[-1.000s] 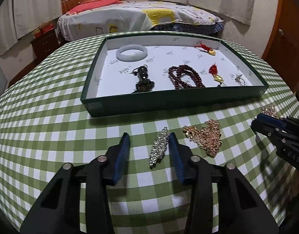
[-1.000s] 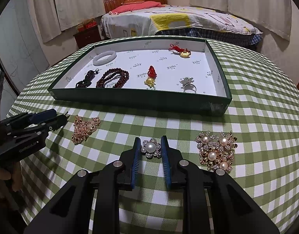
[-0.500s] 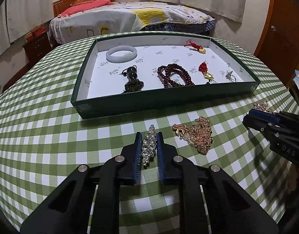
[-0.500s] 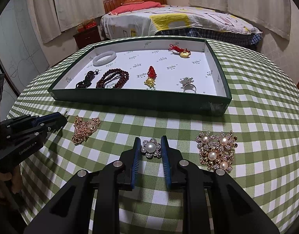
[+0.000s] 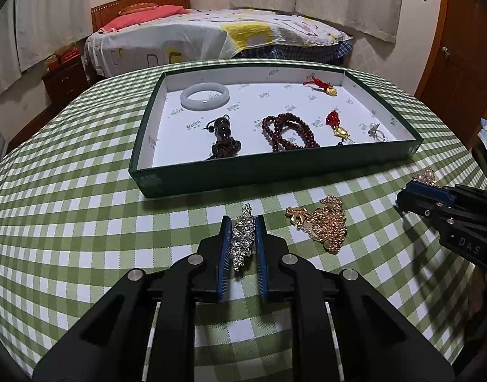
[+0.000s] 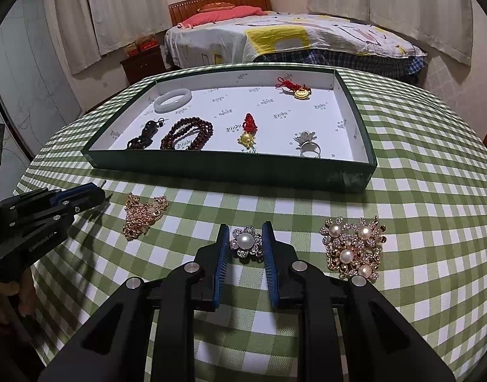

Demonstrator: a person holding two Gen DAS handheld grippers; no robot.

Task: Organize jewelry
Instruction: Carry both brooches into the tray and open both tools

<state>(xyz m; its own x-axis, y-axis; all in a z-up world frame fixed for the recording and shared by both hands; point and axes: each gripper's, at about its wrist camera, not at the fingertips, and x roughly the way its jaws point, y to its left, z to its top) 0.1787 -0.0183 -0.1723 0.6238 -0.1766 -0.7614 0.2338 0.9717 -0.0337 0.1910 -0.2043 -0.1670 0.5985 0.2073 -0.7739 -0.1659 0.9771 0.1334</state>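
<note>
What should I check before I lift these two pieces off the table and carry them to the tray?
1. Left gripper shut on the crystal brooch: ok.
2. Right gripper shut on the pearl flower brooch: ok.
3. Both brooches off the cloth yet: cannot tell.
4. Free white floor in the tray for both: ok.
5. Gold necklace clear of the left gripper: ok.
6. Pearl cluster brooch clear of the right gripper: ok.

Black grippers (image 5: 242, 238), blue ribbed jaws, silver screws, white lettering.
</note>
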